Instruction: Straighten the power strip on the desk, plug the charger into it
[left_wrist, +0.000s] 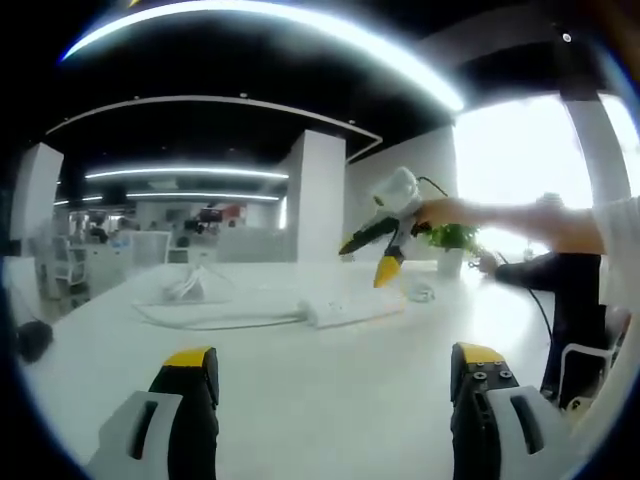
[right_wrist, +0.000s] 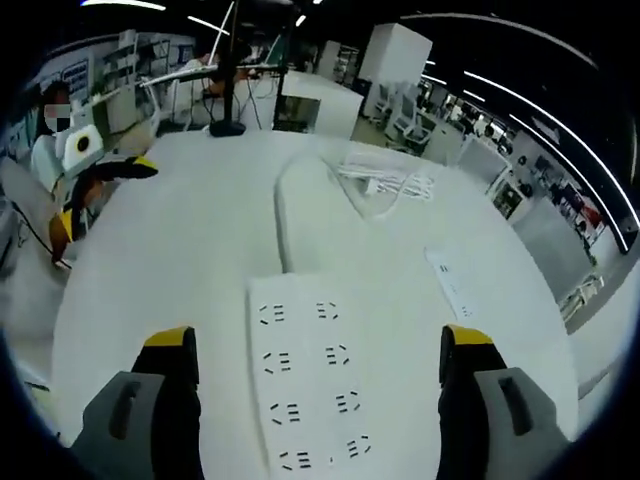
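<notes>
My right tongs (right_wrist: 315, 375), spread, straddle the power strip (right_wrist: 310, 385); next I square it, left tongs (left_wrist: 330, 385) spread idle.

We note a broad white round-edged desk (left_wrist: 300, 400), a square white pillar (left_wrist: 318, 195), curved ceiling light strips (left_wrist: 260, 20), a bright window (left_wrist: 520, 160), and distant office workstations (right_wrist: 440, 110).

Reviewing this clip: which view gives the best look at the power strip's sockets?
The right gripper view: the power strip lies close between the open jaws of the right gripper, its socket rows clear. In the left gripper view the strip is a small, distant white bar, sockets unreadable.
</notes>
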